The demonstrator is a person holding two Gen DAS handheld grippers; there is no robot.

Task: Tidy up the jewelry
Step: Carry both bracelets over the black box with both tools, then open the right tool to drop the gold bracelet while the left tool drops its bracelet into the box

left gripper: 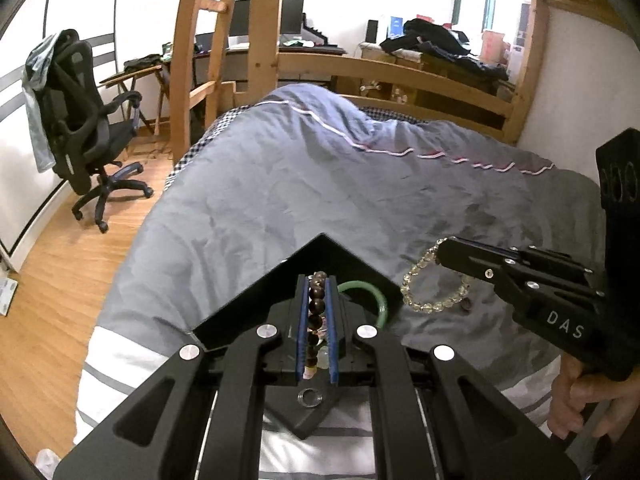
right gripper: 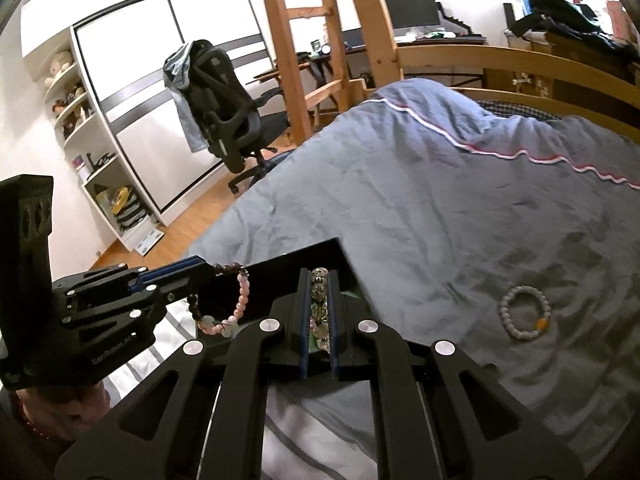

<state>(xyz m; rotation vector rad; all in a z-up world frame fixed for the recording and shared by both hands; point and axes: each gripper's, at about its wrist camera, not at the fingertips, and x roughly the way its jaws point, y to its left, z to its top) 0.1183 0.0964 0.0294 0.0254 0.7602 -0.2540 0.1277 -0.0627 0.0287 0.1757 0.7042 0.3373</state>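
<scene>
Our left claw (left gripper: 319,280) pinches the dark bead bracelet (left gripper: 314,312) over the black box (left gripper: 256,296); our right claw (right gripper: 319,276) pinches the clear bracelet (left gripper: 424,280) beside it, ready to drop in.

The left wrist view looks forward along its own fingers, close above a black tray (left gripper: 248,300) on the bed (left gripper: 280,184), facing the footboard and desk. The right wrist view sits just beside it to the right, aimed the same way but turned slightly left toward the wardrobe (right gripper: 132,92). Both share the tray, bed, chair (left gripper: 86,120) and ladder (right gripper: 304,40), and each catches the other gripper at its edge.
</scene>
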